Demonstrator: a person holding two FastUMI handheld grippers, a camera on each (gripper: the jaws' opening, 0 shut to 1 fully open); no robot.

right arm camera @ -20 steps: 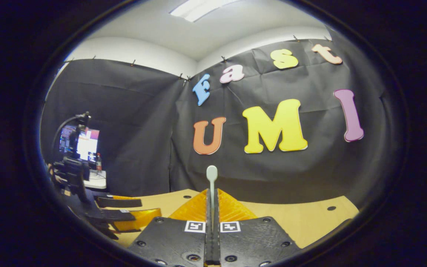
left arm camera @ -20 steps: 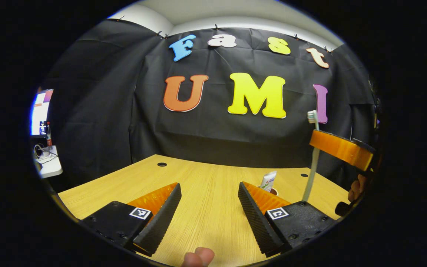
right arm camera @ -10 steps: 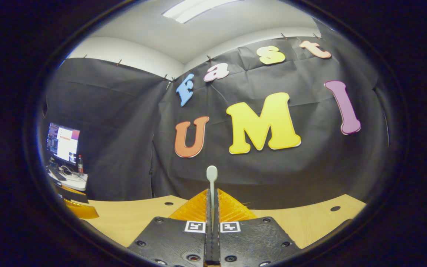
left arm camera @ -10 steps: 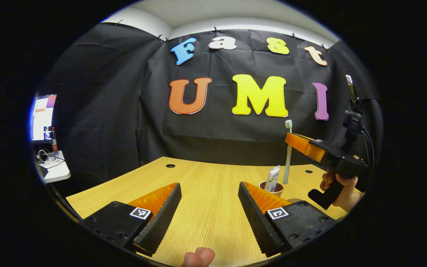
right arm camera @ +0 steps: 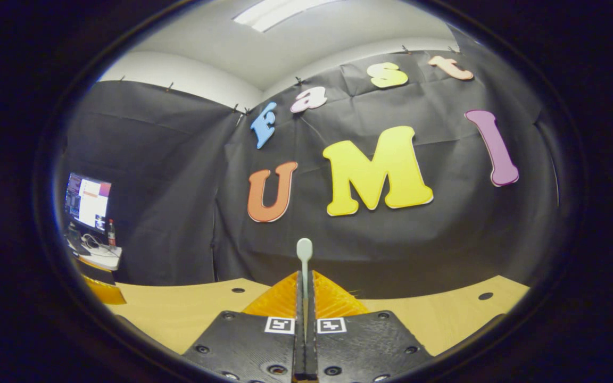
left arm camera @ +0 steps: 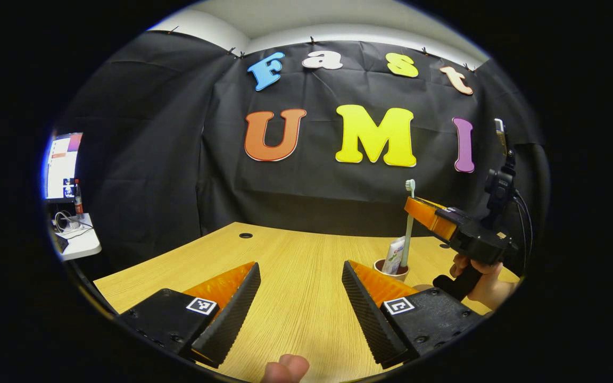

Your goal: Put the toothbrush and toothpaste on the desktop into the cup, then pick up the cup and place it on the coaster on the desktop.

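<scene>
The right gripper (left arm camera: 418, 208) is clamped tight on the toothbrush (left arm camera: 407, 226), both fingers pressing its handle, and it holds the brush upright, bristle head on top. In the right gripper view the brush head (right arm camera: 304, 249) pokes up just past that gripper's own fingertips, right on the centre line between them.

From the left gripper view, the brush hangs straight below the right gripper's fingers, and its lower end meets the mouth of the cup (left arm camera: 391, 270). Whether the tip is already down inside or only at the rim is too fine to call. The toothpaste tube (left arm camera: 394, 256) stands in the cup, leaning, just beside the brush handle.

The left gripper (left arm camera: 301, 287) hovers low over the wooden desktop (left arm camera: 296, 255) with its fingers spread wide and nothing between them. The cup sits ahead of it and off to its right, just beyond its right finger. A hand (left arm camera: 485, 282) grips the right tool's handle, farther right again.

So where does the task stand? Toothpaste in the cup: that part lies as wanted. Toothbrush: over or entering the cup but in the right gripper's grip, so it looks like the drop-in is in hand; the fingers have to let go with the brush inside. After that the cup has to reach the coaster. A pale patch just right of the cup may be that coaster, but it is too hidden to be sure, so I cannot say how the cup sits relative to it.
</scene>
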